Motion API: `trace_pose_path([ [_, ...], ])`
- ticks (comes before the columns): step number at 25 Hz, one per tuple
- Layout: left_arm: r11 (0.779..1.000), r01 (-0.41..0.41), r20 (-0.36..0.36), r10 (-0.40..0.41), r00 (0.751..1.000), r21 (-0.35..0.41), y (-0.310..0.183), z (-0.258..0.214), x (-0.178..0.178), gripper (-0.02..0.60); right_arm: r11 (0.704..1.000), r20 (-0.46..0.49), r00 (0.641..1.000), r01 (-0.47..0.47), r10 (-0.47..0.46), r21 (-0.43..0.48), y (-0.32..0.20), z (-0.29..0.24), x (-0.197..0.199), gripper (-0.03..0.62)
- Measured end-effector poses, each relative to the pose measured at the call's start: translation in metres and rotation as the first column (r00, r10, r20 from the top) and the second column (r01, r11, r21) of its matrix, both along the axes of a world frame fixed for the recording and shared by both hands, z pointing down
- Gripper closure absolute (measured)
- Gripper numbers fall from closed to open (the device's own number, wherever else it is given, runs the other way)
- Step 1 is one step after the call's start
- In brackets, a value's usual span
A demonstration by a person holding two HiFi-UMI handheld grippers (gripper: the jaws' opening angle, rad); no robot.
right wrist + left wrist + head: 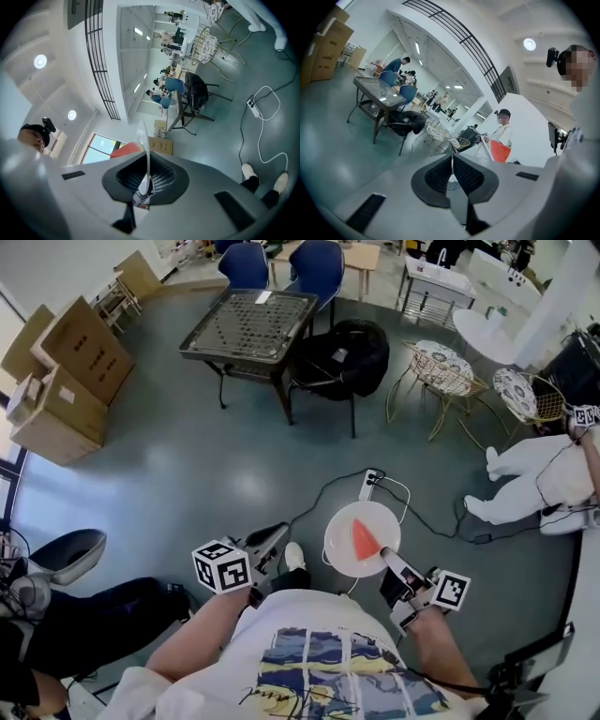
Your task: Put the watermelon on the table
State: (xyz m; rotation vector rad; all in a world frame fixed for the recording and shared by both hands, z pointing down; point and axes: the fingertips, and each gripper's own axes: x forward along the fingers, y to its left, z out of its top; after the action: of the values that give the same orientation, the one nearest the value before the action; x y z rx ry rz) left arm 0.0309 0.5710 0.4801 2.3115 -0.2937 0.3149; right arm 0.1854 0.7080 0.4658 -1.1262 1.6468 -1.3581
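Observation:
A red watermelon slice lies on a round white plate held level above the floor in front of the person. My right gripper is shut on the plate's near rim. In the right gripper view the plate runs edge-on between the jaws of the right gripper, with the watermelon to its left. My left gripper is shut and empty, held left of the plate. The left gripper shows its jaws together, and the watermelon is off to its right. A dark square table stands far ahead.
Cardboard boxes are stacked at the left. A black chair with a bag stands beside the table, blue chairs behind it. Wire chairs stand at the right near a person in white. A power strip with a cable lies on the floor.

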Motion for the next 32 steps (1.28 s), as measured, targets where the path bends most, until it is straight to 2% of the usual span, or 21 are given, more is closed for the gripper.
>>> trace_pose_path([
  [5,0.999,0.010,-0.043,-0.009,0.999,0.032,-0.059,-0.005,-0.006,0.561,0.999,-0.041,0.999,0.033,-0.034,-0.023,-0.063,0.001,-0.011,0.579],
  [10,0.996,0.016,-0.065,-0.010,0.998,0.085,-0.115,-0.012,-0.031,0.563,0.998,-0.059,0.996,0.065,-0.067,-0.023,-0.138,-0.001,-0.037,0.579],
  [13,0.985,0.027,-0.019,-0.024,1.000,0.169,-0.143,-0.012,-0.052,0.562,0.994,-0.054,0.993,0.106,-0.107,-0.027,-0.180,0.003,-0.058,0.579],
  [15,0.970,0.045,0.028,-0.053,0.998,0.241,-0.157,-0.014,-0.069,0.563,0.988,-0.052,0.987,0.151,-0.152,-0.036,-0.206,0.001,-0.073,0.579],
  [18,0.942,0.063,0.069,-0.090,0.994,0.331,-0.179,-0.016,-0.093,0.572,0.972,-0.057,0.971,0.233,-0.234,-0.031,-0.249,-0.005,-0.093,0.579],
  [20,0.931,0.080,0.081,-0.116,0.990,0.357,-0.198,-0.016,-0.107,0.572,0.960,-0.056,0.959,0.277,-0.278,-0.034,-0.280,-0.004,-0.104,0.579],
  [24,0.916,0.154,0.102,-0.205,0.973,0.371,-0.249,-0.014,-0.125,0.572,0.932,-0.048,0.931,0.361,-0.363,-0.039,-0.350,-0.003,-0.115,0.579],
  [28,0.894,0.227,0.158,-0.307,0.939,0.386,-0.315,-0.010,-0.134,0.572,0.895,-0.030,0.894,0.447,-0.447,-0.014,-0.434,0.000,-0.119,0.579],
  [32,0.878,0.283,0.168,-0.369,0.914,0.386,-0.381,-0.019,-0.123,0.572,0.856,-0.030,0.856,0.517,-0.517,0.010,-0.515,-0.001,-0.111,0.579],
])
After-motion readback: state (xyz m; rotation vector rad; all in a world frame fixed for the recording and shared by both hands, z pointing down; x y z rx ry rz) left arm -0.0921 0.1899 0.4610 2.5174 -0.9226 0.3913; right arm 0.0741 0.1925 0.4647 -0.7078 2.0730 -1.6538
